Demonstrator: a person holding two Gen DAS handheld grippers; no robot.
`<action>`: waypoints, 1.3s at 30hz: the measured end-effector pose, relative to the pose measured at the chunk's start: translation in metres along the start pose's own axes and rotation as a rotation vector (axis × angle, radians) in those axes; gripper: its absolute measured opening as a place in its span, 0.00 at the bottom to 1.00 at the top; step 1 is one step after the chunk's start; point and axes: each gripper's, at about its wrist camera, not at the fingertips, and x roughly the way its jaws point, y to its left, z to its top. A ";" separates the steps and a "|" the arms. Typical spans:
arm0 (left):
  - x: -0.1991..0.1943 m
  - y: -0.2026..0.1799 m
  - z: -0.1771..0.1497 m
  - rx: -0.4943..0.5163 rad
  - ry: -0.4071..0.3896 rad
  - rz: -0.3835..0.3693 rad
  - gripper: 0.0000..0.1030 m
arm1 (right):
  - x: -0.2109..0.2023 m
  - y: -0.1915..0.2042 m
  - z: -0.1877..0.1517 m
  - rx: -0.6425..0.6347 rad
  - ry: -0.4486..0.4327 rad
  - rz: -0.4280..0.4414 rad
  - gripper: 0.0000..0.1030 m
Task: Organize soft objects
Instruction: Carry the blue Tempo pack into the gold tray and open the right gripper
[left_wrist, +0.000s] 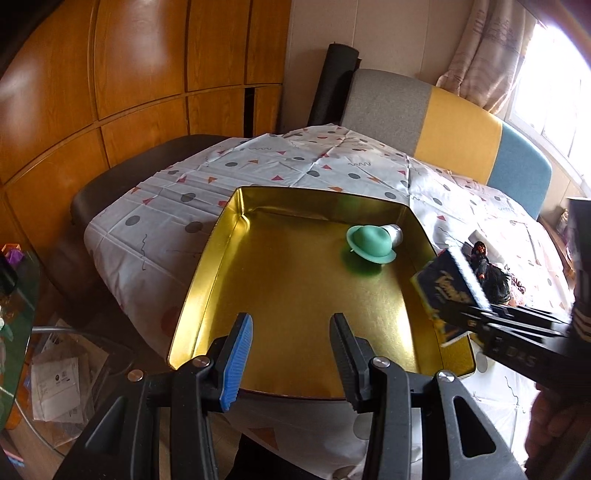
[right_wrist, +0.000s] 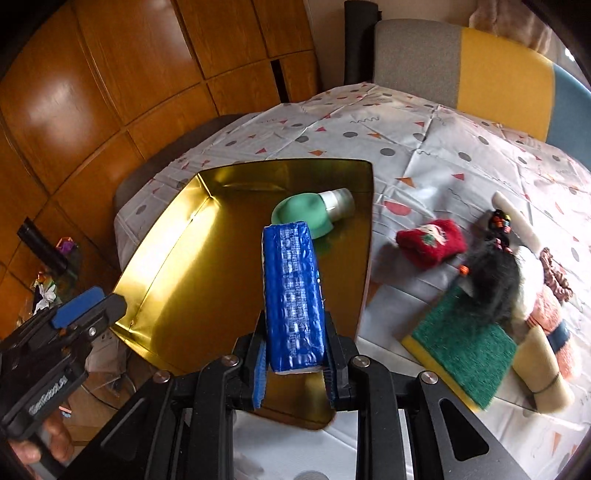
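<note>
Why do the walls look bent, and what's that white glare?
Left wrist view: the fisheye lens bows the wooden wall panels; the bright window washes out white; the blue tissue pack is motion-blurred. Right wrist view: same bowing; the gold metal tray mirrors light.

Daylight enters from the window (left_wrist: 554, 74) at far right; it burns out to white glare in the left wrist view. The room is bright overall, warm in tone.

The wood panels (right_wrist: 74, 92) at left carry soft sheen patches. The gold tray (left_wrist: 295, 295) mirrors light: a bright streak runs along its left wall and a green reflection lies under the green object (left_wrist: 369, 243).

Shadows are soft on the cloth (right_wrist: 424, 147).

Strong fisheye bending shows in both views; panel lines curve and the corners go dark.

The right gripper (left_wrist: 480, 314) is motion-blurred in the left wrist view. The fuzzy toys (right_wrist: 495, 280) at right are smeared, their detail unclear. Near gripper bodies are sharp.
</note>
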 end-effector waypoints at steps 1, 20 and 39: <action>0.000 0.001 0.000 -0.002 -0.002 0.001 0.42 | 0.006 0.001 0.002 0.001 0.009 -0.010 0.24; -0.014 0.009 0.006 0.016 -0.051 0.052 0.42 | 0.053 0.001 0.026 0.000 0.011 -0.151 0.59; -0.035 -0.017 0.004 0.121 -0.117 0.062 0.42 | -0.018 -0.016 -0.001 0.031 -0.148 -0.194 0.72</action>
